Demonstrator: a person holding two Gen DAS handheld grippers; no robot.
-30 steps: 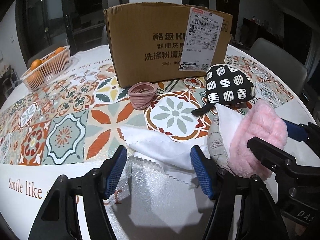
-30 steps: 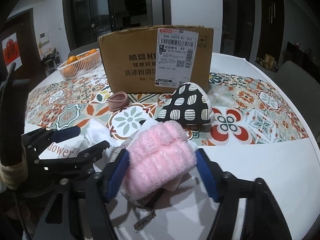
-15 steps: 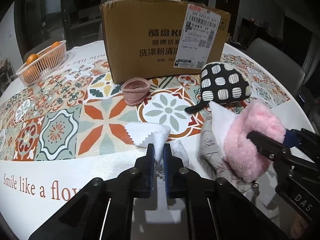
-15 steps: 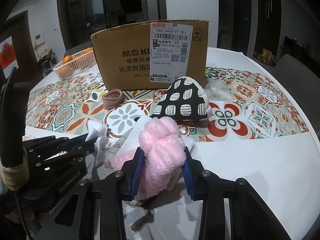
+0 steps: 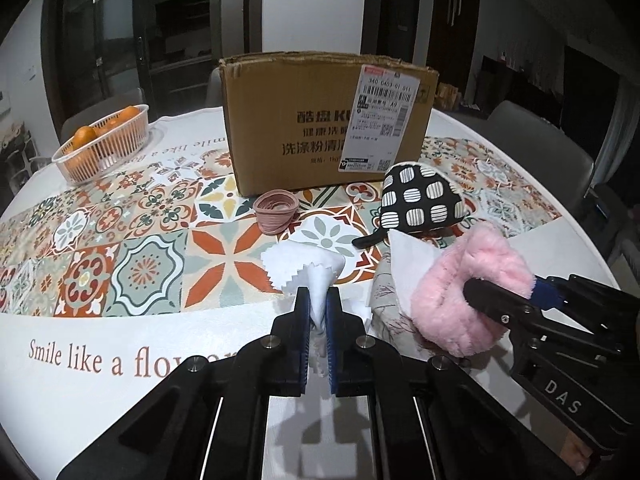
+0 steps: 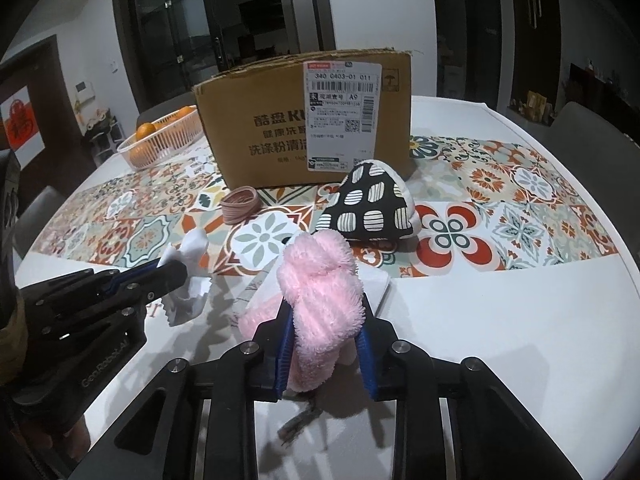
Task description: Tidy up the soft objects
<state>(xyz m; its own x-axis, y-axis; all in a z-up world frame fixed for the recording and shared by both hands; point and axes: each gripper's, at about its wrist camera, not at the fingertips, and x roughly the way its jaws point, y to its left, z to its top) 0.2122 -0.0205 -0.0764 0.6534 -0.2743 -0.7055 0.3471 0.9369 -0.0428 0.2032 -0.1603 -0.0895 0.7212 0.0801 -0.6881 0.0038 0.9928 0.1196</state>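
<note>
My left gripper [image 5: 318,304] is shut on a white zigzag-edged cloth [image 5: 308,266] and holds it off the table; the cloth also shows in the right wrist view [image 6: 188,280]. My right gripper [image 6: 324,316] is shut on a fluffy pink cloth [image 6: 320,280], lifted just above the table; the pink cloth also shows in the left wrist view [image 5: 468,288]. A grey patterned cloth [image 5: 386,300] lies under it. A black-and-white patterned pouch [image 5: 420,200] and a pink band roll [image 5: 276,210] lie in front of the cardboard box [image 5: 320,128].
A basket of oranges [image 5: 102,142] stands at the far left of the round table with its tiled-pattern cover [image 5: 132,248]. Grey chairs [image 5: 536,140] stand behind the table at the right. The box stands upright at the table's middle back.
Both grippers closed from open, the left on the white cloth, the right on the pink cloth. Both have since lifted their cloths and drawn back from the box.
</note>
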